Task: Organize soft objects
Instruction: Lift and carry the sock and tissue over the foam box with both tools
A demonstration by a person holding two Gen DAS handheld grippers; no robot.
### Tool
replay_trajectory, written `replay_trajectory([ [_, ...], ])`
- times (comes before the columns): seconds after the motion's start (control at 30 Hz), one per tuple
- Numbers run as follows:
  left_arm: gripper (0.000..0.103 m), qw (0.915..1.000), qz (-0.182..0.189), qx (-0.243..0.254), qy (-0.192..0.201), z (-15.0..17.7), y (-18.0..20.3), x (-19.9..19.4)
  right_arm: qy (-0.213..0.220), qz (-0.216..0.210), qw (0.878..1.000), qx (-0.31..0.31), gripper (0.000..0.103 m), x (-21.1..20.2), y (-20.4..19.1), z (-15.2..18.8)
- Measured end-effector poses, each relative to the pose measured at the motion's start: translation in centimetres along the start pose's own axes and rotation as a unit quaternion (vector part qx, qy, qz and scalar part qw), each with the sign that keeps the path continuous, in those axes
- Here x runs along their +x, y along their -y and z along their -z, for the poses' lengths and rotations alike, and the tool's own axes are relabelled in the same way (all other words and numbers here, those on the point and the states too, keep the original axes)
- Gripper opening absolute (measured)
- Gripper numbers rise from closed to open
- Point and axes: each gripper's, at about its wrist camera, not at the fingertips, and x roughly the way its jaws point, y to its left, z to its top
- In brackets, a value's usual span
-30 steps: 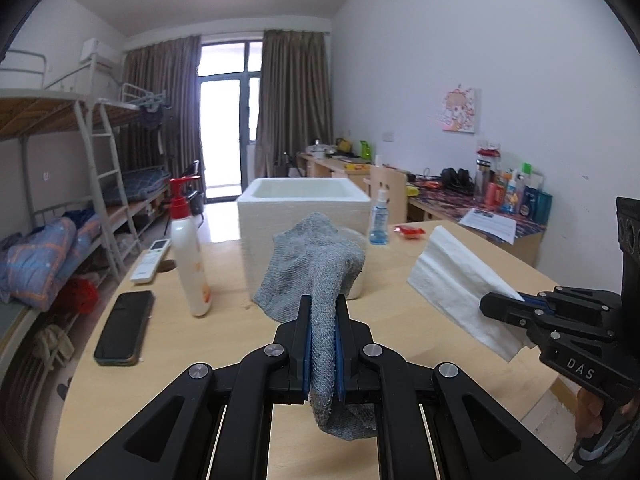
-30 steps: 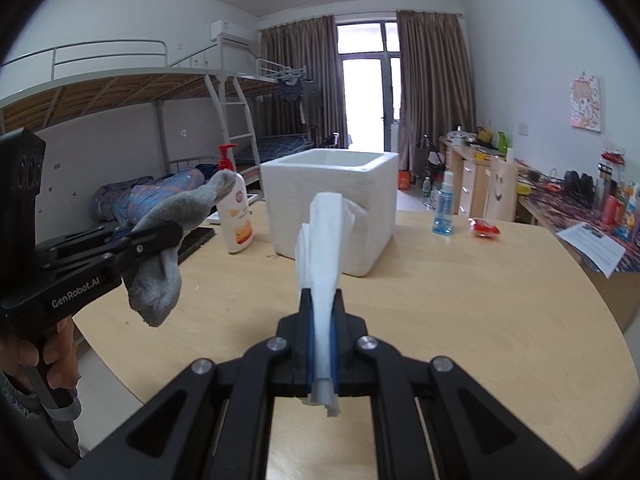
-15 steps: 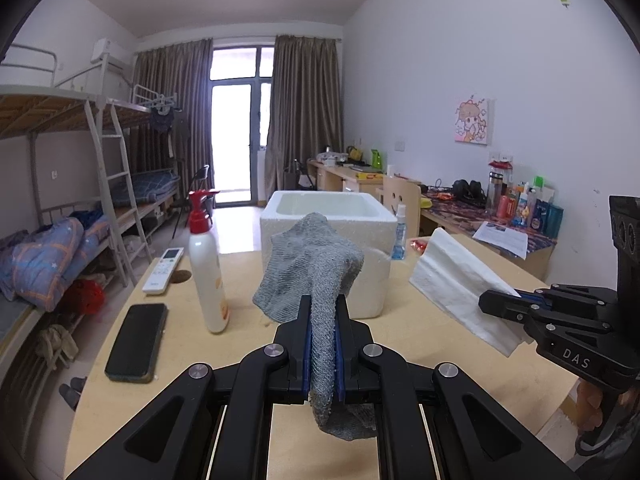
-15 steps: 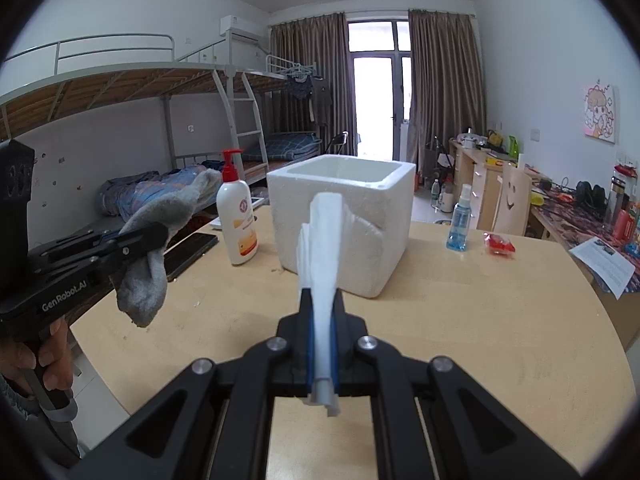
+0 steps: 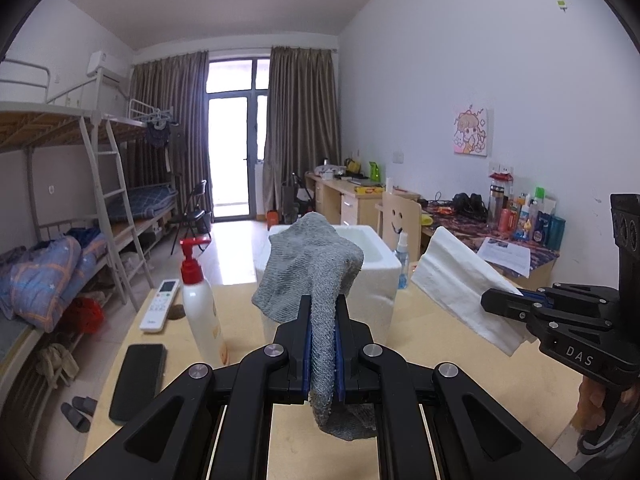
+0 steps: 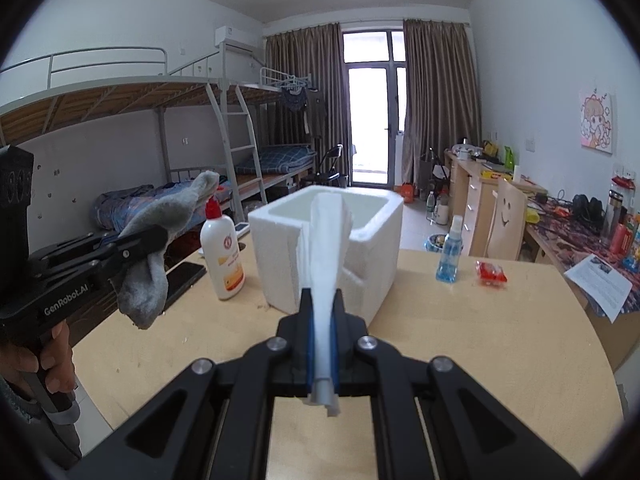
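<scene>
My left gripper (image 5: 323,312) is shut on a grey sock (image 5: 312,264), held in the air above the table and short of the white foam box (image 5: 376,264). The sock also shows in the right wrist view (image 6: 160,240), hanging from the left gripper (image 6: 158,236). My right gripper (image 6: 322,304) is shut on a folded white tissue (image 6: 326,240), held above the table in front of the foam box (image 6: 372,256). The tissue (image 5: 460,288) and right gripper (image 5: 492,300) show at the right of the left wrist view.
On the wooden table (image 6: 480,340) stand a lotion pump bottle (image 6: 222,252), a blue spray bottle (image 6: 450,256) and a red packet (image 6: 492,272). A black phone (image 5: 138,376) and a white remote (image 5: 160,310) lie at the left. Bunk beds stand left, cluttered desks right.
Both grippers have risen with their loads: the foam box and table now sit lower in both views. The grips have not changed.
</scene>
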Motion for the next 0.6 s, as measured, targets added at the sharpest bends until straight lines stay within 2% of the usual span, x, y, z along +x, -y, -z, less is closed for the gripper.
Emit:
replay_trajectory([
  [0.6, 0.009, 1.0000, -0.001, 0.007, 0.001, -4.1, -0.3, 3.2, 0.016, -0.008, 1.000, -0.013, 0.009, 2.2, 1.2, -5.2],
])
